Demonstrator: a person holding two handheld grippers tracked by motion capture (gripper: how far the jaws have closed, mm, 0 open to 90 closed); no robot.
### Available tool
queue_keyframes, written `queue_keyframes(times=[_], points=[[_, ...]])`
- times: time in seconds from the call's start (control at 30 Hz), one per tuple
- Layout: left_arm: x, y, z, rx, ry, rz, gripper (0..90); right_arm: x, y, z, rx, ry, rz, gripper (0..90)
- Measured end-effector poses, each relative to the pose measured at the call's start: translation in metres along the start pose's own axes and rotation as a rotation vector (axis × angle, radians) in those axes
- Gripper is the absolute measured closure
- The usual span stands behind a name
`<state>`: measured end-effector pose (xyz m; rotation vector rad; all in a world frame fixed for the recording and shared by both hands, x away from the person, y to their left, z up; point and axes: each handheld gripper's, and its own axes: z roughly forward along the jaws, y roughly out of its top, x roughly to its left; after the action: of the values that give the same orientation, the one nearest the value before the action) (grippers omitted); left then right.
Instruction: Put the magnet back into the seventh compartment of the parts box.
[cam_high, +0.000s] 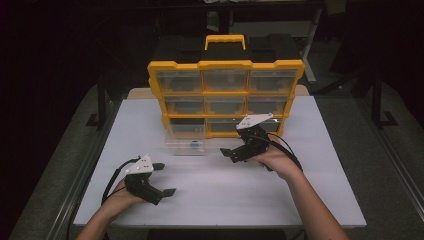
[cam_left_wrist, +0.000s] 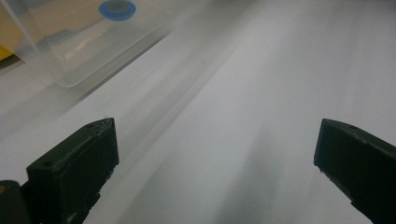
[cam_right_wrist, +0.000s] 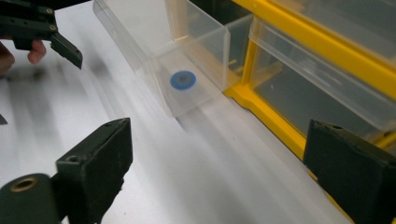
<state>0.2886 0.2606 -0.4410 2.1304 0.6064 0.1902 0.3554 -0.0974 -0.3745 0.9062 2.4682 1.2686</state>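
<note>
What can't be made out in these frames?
- Contents of the upper drawers in the yellow-framed organiser cabinet: high view, too small and dim behind glare.
- What the small blue round disc in the pulled-out clear plastic drawer is: right gripper view, motion blur.
- That drawer's far end: left gripper view, cut off by the frame edge.

We note the left black two-jaw gripper (cam_high: 161, 178) carries a grey three-cornered plate with small dark screw holes, and a black cable loops from its rear; the right black two-jaw gripper (cam_high: 229, 153) has the same plate and cable; our forearms are bare, no sleeves; jaws are blocky matte black, each with a small hole; a brass-coloured insert sits at the base.
</note>
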Motion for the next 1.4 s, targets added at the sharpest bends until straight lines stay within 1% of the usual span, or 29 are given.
queue_keyframes(times=[0.1,0.13,0.17,0.2,0.27,0.37,0.43,0.47,0.5,0.53,0.6,0.63,0.83,0.97,1.0,1.03,1.17,1.33,1.37,1.4], points=[[0.0,0.0,0.0,-0.004,0.001,0.002,0.0,-0.001,-0.007,-0.001,-0.005,-0.012,0.01,4.3],[-0.001,0.0,0.0,-0.008,0.002,-0.006,0.0,-0.001,-0.01,-0.002,-0.005,-0.015,0.01,3.4],[-0.001,0.0,0.0,-0.009,0.002,-0.006,0.0,0.0,-0.013,-0.003,-0.005,-0.015,0.016,2.3],[0.0,0.0,-0.001,-0.002,0.002,0.001,0.0,-0.001,-0.015,-0.004,-0.008,-0.015,0.013,2.0],[0.0,0.0,-0.001,-0.003,0.003,0.003,0.0,-0.001,-0.021,-0.006,-0.013,-0.019,0.007,1.3],[0.0,0.0,-0.001,-0.002,0.005,0.002,0.0,0.001,-0.03,-0.009,-0.017,-0.028,0.013,1.3],[0.0,0.0,-0.001,-0.002,0.005,0.003,0.0,0.001,-0.036,-0.012,-0.021,-0.026,0.005,1.3],[0.0,0.0,-0.001,-0.002,0.005,0.003,0.0,0.001,-0.036,-0.012,-0.021,-0.026,0.005,1.3],[0.0,0.0,-0.001,-0.004,0.005,-0.005,0.0,0.002,-0.042,-0.013,-0.03,-0.028,0.008,1.3],[0.0,0.0,-0.001,-0.004,0.005,-0.005,0.0,0.002,-0.042,-0.013,-0.03,-0.028,0.008,1.3],[0.0,0.0,-0.001,-0.004,0.006,-0.002,0.0,0.003,-0.048,-0.015,-0.031,-0.032,0.001,1.3],[0.0,0.0,-0.002,-0.006,0.007,-0.004,0.0,0.003,-0.053,-0.018,-0.039,-0.038,0.006,1.3],[-0.001,0.0,-0.002,-0.01,0.007,-0.01,0.0,0.003,-0.069,-0.025,-0.057,-0.043,0.033,1.3],[0.0,0.0,-0.002,-0.011,0.009,-0.01,0.0,0.003,-0.081,-0.03,-0.064,-0.051,0.038,1.3],[0.0,0.0,-0.002,-0.009,0.009,-0.01,0.0,0.003,-0.081,-0.03,-0.064,-0.051,0.038,1.3],[0.0,0.0,-0.002,-0.01,0.009,-0.01,0.0,0.004,-0.083,-0.032,-0.068,-0.05,0.052,1.3],[0.0,-0.001,-0.002,-0.006,0.011,-0.004,0.0,0.003,-0.094,-0.035,-0.077,-0.052,0.066,1.3],[0.0,0.0,-0.003,-0.003,0.01,0.0,0.0,0.003,-0.102,-0.04,-0.088,-0.059,0.073,1.3],[0.0,0.0,-0.003,-0.007,0.009,-0.002,0.0,0.003,-0.107,-0.044,-0.089,-0.063,0.08,1.3],[0.001,0.0,-0.003,-0.009,0.01,-0.005,0.0,0.003,-0.108,-0.045,-0.091,-0.064,0.077,1.3]])
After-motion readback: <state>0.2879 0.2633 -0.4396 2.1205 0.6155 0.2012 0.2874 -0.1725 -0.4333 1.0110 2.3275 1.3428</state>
